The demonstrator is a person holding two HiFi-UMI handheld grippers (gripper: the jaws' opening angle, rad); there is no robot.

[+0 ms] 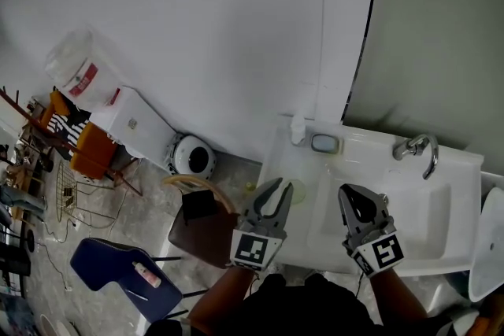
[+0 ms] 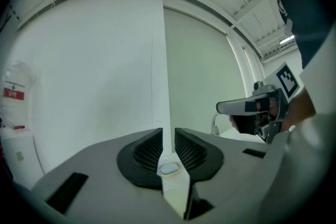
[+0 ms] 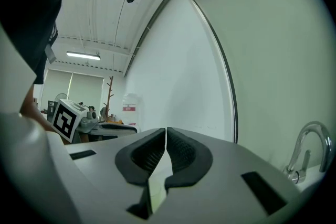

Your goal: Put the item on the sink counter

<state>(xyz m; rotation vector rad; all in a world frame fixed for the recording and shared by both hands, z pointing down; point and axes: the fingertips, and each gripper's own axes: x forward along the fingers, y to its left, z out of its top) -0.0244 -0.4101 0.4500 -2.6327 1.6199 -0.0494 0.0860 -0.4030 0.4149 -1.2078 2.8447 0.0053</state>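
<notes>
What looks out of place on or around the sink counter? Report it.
Nothing looks spilled or broken. The one oddity is a faint yellowish round patch on the sink counter, just past the left gripper. I cannot tell whether it is a stain or an object. The faucet looks normal.

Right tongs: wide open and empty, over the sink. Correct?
No. The right tongs are shut, not wide open; the right gripper view shows the jaws together. They are empty and over the sink.
</notes>
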